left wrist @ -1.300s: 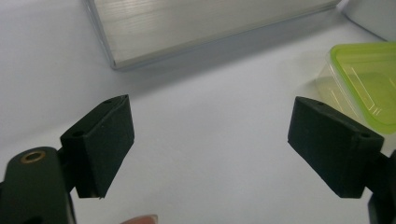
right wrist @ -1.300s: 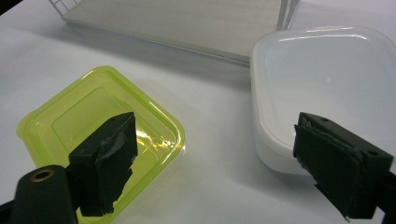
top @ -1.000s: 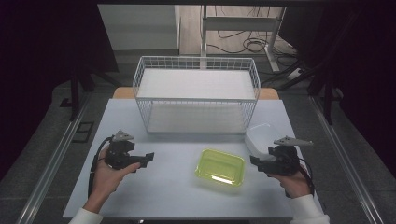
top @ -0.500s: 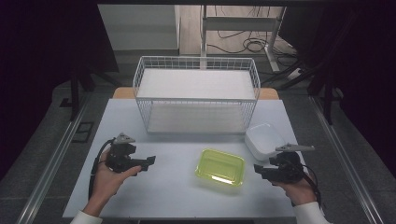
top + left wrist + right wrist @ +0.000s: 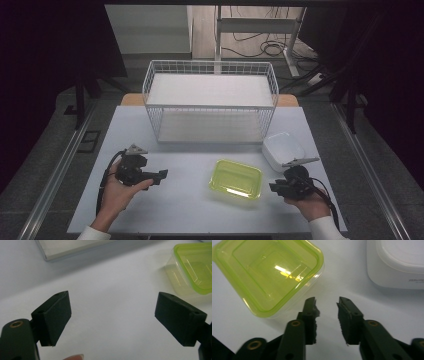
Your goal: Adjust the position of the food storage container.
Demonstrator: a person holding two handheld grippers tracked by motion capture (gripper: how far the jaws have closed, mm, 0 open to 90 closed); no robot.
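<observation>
**Both grippers lowered toward the desk beside the green container**

The green container (image 5: 236,179) sat lidded on the white desk (image 5: 190,210), front and right of centre, just in front of the wire basket (image 5: 210,102); a white container (image 5: 283,150) stood just behind and to its right, the two near but apart.

Change noted against the high view a second earlier: the right gripper (image 5: 276,187) had dropped back toward the person's edge of the desk and uncovered the white container, which it had partly hidden; it now lay low at the green container's right end. The left gripper (image 5: 161,176) had also drifted slightly nearer the front edge; it remained well apart from the container, with bare desk between.

Jaw state: in the left gripper view the left jaws stood wide and released, nothing between them, the green container (image 5: 192,267) off at upper right; in the right gripper view the right jaws were parted by a narrower gap, also holding nothing, with the green container's (image 5: 268,275) near corner just ahead and to one side and the white container (image 5: 397,262) at the other side.

Judgement: nothing was grasped yet; the right gripper's retreat and descent read as lining up on the green container's rim, so the pick-up was likely only beginning; the container and basket appeared unmoved.
</observation>
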